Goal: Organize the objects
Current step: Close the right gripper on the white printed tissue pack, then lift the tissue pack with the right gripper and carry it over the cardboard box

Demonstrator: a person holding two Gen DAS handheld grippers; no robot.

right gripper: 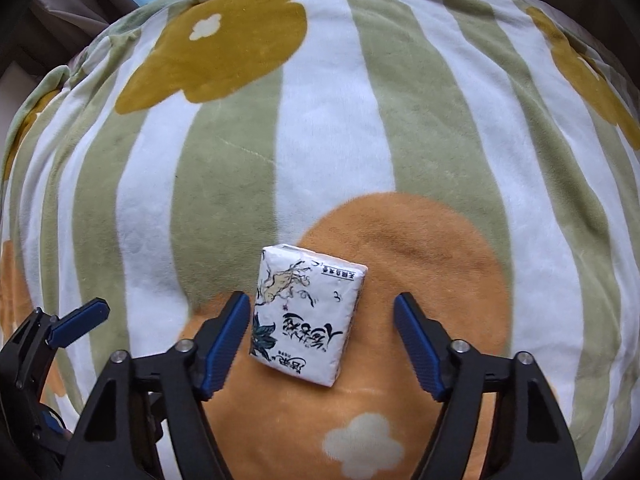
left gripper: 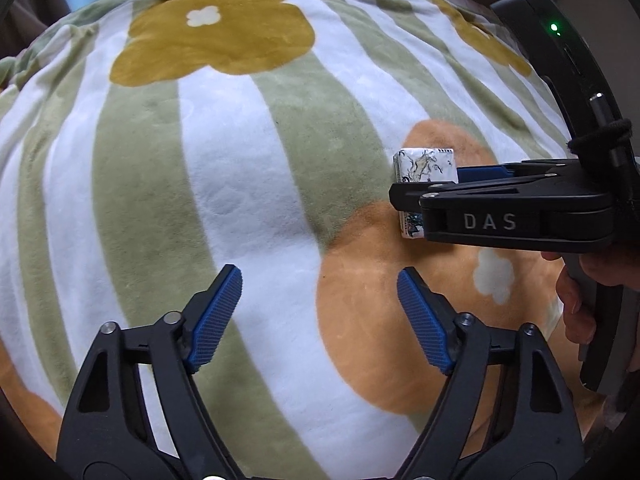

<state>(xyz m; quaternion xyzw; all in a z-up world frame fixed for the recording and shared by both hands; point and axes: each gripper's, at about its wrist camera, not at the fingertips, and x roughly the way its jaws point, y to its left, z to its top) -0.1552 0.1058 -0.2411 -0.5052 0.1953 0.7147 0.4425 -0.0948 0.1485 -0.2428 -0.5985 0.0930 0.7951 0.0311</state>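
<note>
1. We see the white tissue pack (right gripper: 306,314) lying on the striped blanket (right gripper: 332,128), on an orange flower patch.
2. Our right gripper (right gripper: 320,332) is released, its fingers spread to both sides of the pack; the left pad (right gripper: 224,340) is just beside it.
3. Our left gripper (left gripper: 320,316) is also released and holds nothing; it hangs above the blanket, near the pack.

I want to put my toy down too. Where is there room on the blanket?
Lots of room up on the striped part of the blanket, between the mustard flower and the orange flower. It is crowded around the tissue pack, where the right gripper has its jaws open.
</note>
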